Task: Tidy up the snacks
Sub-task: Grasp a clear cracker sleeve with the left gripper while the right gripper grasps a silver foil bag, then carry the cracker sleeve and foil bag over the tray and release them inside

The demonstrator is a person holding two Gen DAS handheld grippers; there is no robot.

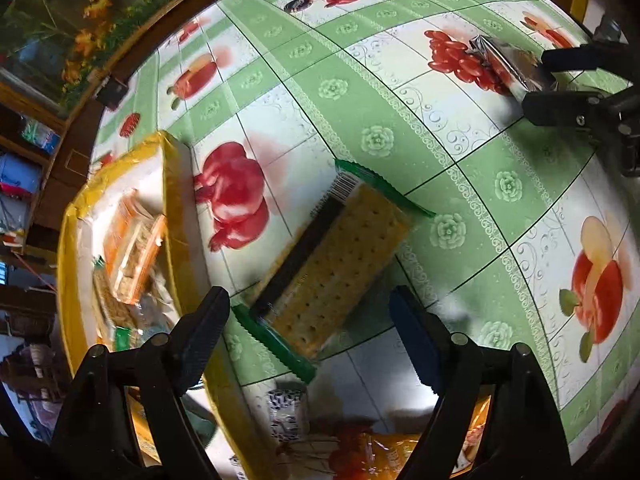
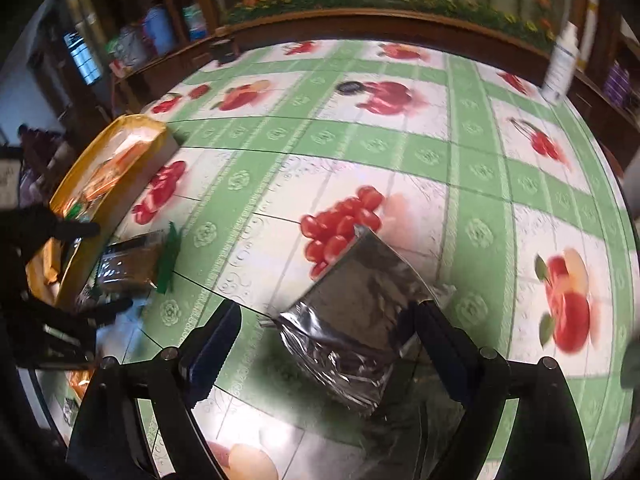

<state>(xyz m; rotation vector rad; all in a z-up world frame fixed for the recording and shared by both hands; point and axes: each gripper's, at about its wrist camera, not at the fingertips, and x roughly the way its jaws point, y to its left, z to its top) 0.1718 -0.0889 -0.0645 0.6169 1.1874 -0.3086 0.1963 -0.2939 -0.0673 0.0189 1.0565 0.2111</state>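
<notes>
A cracker pack (image 1: pixel 332 272) with green ends lies on the fruit-print tablecloth, just ahead of my open left gripper (image 1: pixel 310 312); it also shows in the right wrist view (image 2: pixel 136 266). A yellow box (image 1: pixel 120 240) holding several snack packs stands left of it; it shows in the right view too (image 2: pixel 100 184). A silver foil pack (image 2: pixel 356 320) lies between the fingers of my open right gripper (image 2: pixel 326 334), with the right finger touching its edge. In the left view the foil pack (image 1: pixel 508 64) and right gripper (image 1: pixel 548 84) are at the far right.
An orange snack bag (image 1: pixel 372 452) and a small patterned packet (image 1: pixel 288 412) lie near the table's front edge. A white bottle (image 2: pixel 560 64) stands at the far right corner. A dark round object (image 2: pixel 350 87) lies at the back. A wooden rail borders the table.
</notes>
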